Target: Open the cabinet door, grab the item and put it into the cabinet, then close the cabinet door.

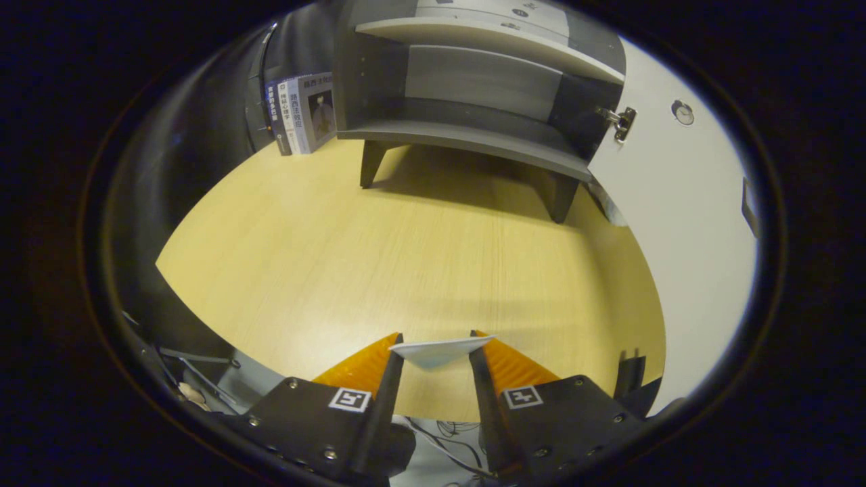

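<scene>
The tool (437, 343) has its two fingers narrowed onto a thin white flat item (436, 352), which spans the gap between the fingertips and touches both. Beneath it lies the pale wooden counter (379, 250). Well ahead, beyond the fingers, stands the grey cabinet (473, 101) on short legs, its inside shelf bare. Its white door (676, 223) is swung open ahead to the right. Ahead to the left, beside the cabinet, several books (301, 113) stand upright.

Your gripper (436, 341): two wedge-shaped fingers (358, 365) with ribbed faces, each on dark angular mount plate. Square black-and-white marker on each plate. Small round screws along plate edges. Thin dark cables trail beneath mounts.
</scene>
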`<state>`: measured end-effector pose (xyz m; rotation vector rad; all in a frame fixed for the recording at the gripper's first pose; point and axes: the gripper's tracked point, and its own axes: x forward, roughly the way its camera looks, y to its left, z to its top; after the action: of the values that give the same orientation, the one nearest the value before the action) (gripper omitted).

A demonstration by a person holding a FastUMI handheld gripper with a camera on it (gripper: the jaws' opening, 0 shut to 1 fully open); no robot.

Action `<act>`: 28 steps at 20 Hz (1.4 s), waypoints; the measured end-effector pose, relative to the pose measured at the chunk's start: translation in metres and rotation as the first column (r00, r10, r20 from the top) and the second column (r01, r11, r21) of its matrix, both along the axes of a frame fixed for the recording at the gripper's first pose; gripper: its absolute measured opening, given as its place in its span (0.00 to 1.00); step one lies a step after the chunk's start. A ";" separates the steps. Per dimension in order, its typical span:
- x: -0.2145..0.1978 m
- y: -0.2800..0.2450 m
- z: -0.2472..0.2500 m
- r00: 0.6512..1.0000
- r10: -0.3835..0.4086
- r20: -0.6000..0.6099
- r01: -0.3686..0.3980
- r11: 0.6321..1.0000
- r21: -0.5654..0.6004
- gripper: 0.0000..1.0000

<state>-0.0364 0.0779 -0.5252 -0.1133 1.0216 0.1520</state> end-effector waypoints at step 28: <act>0.250 0.011 0.345 0.822 -0.132 0.553 0.025 0.980 0.197 0.56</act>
<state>0.2136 0.0888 -0.1797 0.0531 0.4095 0.1240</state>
